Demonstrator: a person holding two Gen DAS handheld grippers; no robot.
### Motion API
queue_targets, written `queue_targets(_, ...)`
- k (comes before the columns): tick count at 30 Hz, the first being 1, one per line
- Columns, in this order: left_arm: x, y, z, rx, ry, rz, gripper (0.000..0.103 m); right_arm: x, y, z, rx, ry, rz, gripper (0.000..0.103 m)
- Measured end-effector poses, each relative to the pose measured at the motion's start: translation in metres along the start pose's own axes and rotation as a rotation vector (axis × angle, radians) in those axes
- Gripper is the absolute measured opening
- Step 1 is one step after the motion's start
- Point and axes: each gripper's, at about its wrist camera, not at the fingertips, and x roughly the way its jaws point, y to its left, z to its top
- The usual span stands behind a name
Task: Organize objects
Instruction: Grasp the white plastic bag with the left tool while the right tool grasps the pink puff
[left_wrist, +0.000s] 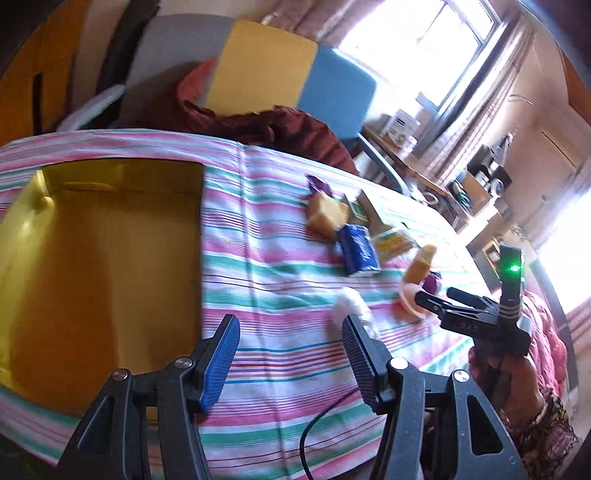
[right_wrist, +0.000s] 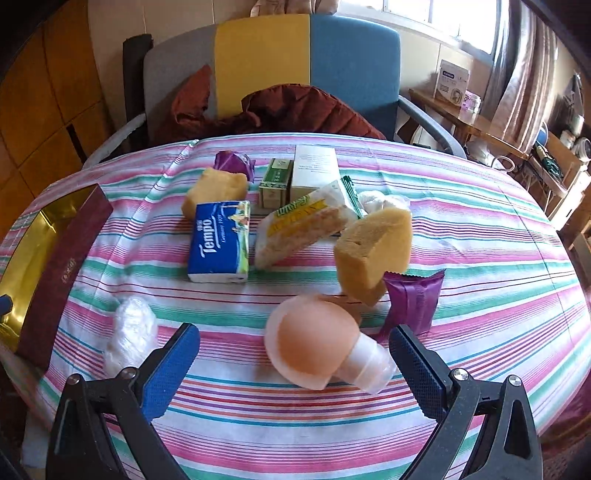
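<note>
Item: pink silicone mushroom-shaped piece (right_wrist: 317, 343), lying on its side on the striped tabletop (right_wrist: 480, 236), between the fingers of my right claw (right_wrist: 295, 354), which is spread wide and empty. I judge it light, soft, squashy; best pinched across the narrow stem. Left claw (left_wrist: 291, 354): released, empty, beside the gold-lined box (left_wrist: 103, 258).

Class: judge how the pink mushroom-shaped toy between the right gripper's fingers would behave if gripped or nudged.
The pink mushroom toy lies on its side on the striped cloth; its round cap would probably let it roll. It looks soft and smooth, so it may squash or slip in the right gripper.
</note>
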Motion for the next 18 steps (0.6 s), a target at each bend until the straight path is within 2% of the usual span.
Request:
queue_targets(6,0.046,-0.029,0.001,0.062,0.111,-0.043,0.059,0.016,-0.012,-0.003,-0.082,0.009,0.067,0.099)
queue_targets(10,0.07,-0.045,-0.001,0.096,0.156,-0.061,0.06,0.031,-0.009,-0.005,-0.072,0.032,0.104,0.094)
queue_targets(12,0.077,-0.054,-0.001,0.121,0.166,-0.055,0.06,0.039,-0.011,-0.006,-0.063,0.053,0.077,0.092)
queue_targets(14,0.083,-0.061,-0.002,0.152,0.168,-0.038,0.062,0.042,-0.014,-0.006,-0.041,0.067,0.093,0.08)
queue_targets(18,0.102,-0.068,-0.005,0.182,0.207,-0.007,0.063,0.043,-0.018,-0.006,-0.024,0.09,0.079,0.075)
